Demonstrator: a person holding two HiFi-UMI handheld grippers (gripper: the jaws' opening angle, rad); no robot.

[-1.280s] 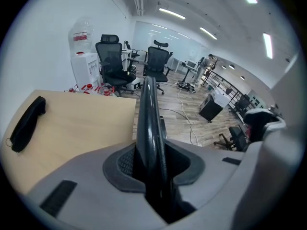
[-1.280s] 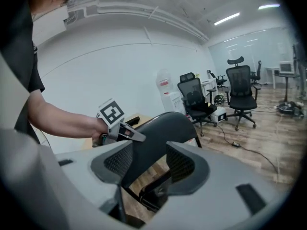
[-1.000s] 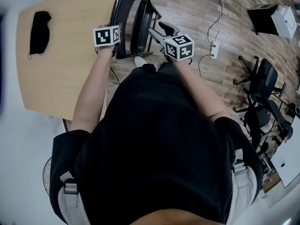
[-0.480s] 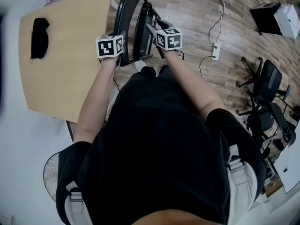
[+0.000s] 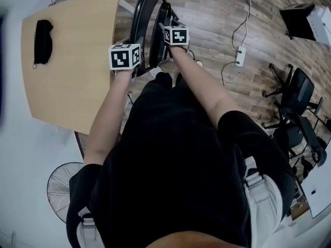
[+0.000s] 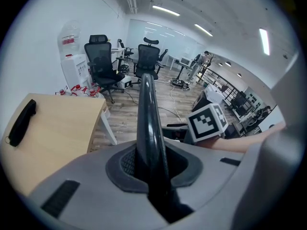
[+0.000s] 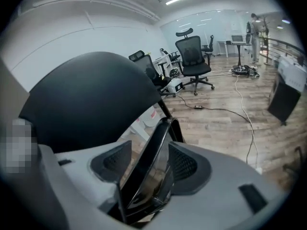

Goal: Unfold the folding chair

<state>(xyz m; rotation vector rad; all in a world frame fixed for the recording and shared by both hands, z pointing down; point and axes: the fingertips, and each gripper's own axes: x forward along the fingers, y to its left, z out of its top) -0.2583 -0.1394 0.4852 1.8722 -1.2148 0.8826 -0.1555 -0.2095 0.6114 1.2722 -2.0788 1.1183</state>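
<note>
The black folding chair (image 5: 146,19) stands folded beside the wooden table (image 5: 72,66). My left gripper (image 5: 133,67) is shut on the chair's curved back tube (image 6: 146,104), which runs up between the pads of that left gripper (image 6: 149,169). My right gripper (image 5: 166,29) is at the chair's other side. In the right gripper view the seat's dark rim (image 7: 154,150) leans between the two pads of the right gripper (image 7: 149,166). Those jaws are opening, with a gap showing at the right pad. The black backrest (image 7: 88,97) fills the left of that view.
A black pouch (image 5: 42,39) lies on the table. A floor fan (image 5: 59,190) stands at the lower left. An office chair (image 5: 296,94), a power strip (image 5: 239,56) with its cable, and a box (image 5: 306,18) are on the wooden floor to the right.
My right gripper has moved up and left in the head view, from beside the chair onto the seat's rim. My left gripper has drifted slightly toward the person, still on the back tube.
</note>
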